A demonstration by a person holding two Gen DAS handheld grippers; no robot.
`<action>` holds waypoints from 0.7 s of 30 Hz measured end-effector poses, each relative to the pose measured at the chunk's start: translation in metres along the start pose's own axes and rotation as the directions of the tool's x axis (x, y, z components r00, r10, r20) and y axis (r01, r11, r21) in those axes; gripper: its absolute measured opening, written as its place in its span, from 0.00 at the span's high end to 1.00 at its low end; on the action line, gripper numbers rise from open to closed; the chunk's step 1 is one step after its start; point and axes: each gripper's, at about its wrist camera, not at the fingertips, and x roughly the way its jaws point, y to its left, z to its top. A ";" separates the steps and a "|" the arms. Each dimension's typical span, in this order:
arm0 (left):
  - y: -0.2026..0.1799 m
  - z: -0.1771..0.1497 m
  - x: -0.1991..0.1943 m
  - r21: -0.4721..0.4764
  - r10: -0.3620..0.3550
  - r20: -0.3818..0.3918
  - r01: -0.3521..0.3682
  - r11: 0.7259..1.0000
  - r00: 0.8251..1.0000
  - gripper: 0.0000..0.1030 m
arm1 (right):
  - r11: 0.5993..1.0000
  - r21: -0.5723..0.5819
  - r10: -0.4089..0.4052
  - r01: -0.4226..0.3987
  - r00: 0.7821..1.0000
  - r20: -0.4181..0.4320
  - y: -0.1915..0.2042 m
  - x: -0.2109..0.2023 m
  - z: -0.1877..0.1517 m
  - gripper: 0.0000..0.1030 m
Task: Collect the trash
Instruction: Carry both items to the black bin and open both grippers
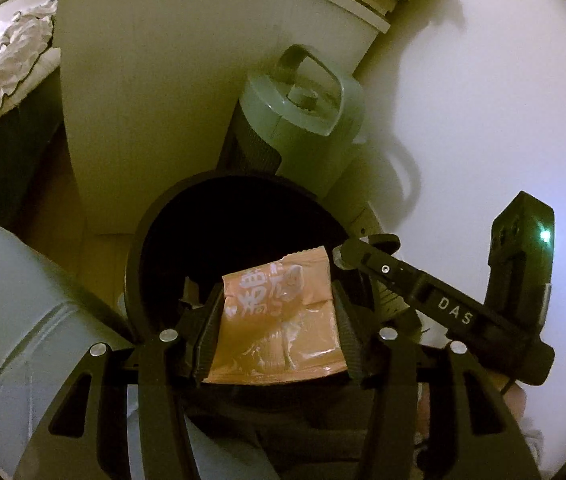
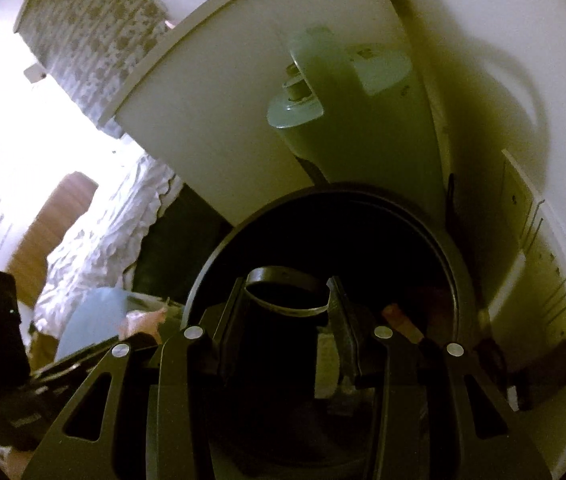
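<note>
My left gripper (image 1: 277, 312) is shut on an orange snack wrapper (image 1: 283, 320) with white lettering and holds it over the open mouth of a round black trash bin (image 1: 139, 256). The right gripper shows in the left wrist view (image 1: 363, 256) at the right, over the bin's rim. In the right wrist view, my right gripper (image 2: 283, 304) is shut on a dark cup (image 2: 279, 320), open end forward, held above the same black bin (image 2: 455, 276). The bin's inside is dark.
A pale green tower fan (image 1: 303, 120) stands just behind the bin, also in the right wrist view (image 2: 323, 120). A white panel (image 1: 143, 100) leans behind it. A bed with rumpled bedding (image 2: 95, 240) lies left. White wall (image 1: 483, 100) is right.
</note>
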 end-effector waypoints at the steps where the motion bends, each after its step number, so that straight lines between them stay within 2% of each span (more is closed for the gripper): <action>1: 0.000 0.000 0.000 -0.002 0.001 -0.004 -0.001 1.000 1.000 0.46 | 1.000 0.001 0.002 -0.002 1.000 -0.003 0.000 -0.001 0.000 0.60; 3: -0.001 0.001 -0.003 -0.006 -0.003 0.000 0.003 1.000 1.000 0.39 | 1.000 0.000 0.006 -0.006 1.000 -0.005 0.002 -0.003 -0.001 0.59; 6: -0.002 0.001 -0.010 -0.007 -0.003 0.014 0.003 1.000 1.000 0.35 | 1.000 -0.009 0.008 -0.008 1.000 0.023 0.005 -0.007 -0.002 0.36; 7: -0.002 0.000 -0.013 -0.009 -0.004 0.017 0.004 1.000 1.000 0.35 | 1.000 -0.008 0.009 -0.009 0.999 0.039 0.005 -0.009 -0.002 0.33; 15: -0.004 -0.021 -0.069 -0.037 -0.012 0.084 0.015 0.999 0.996 0.35 | 0.999 -0.023 0.032 -0.031 0.998 0.063 0.011 -0.012 -0.004 0.32; 21: 0.001 -0.068 -0.140 -0.062 0.032 0.158 -0.022 0.998 0.987 0.35 | 0.994 -0.092 0.059 -0.053 0.996 0.060 0.030 -0.016 -0.014 0.32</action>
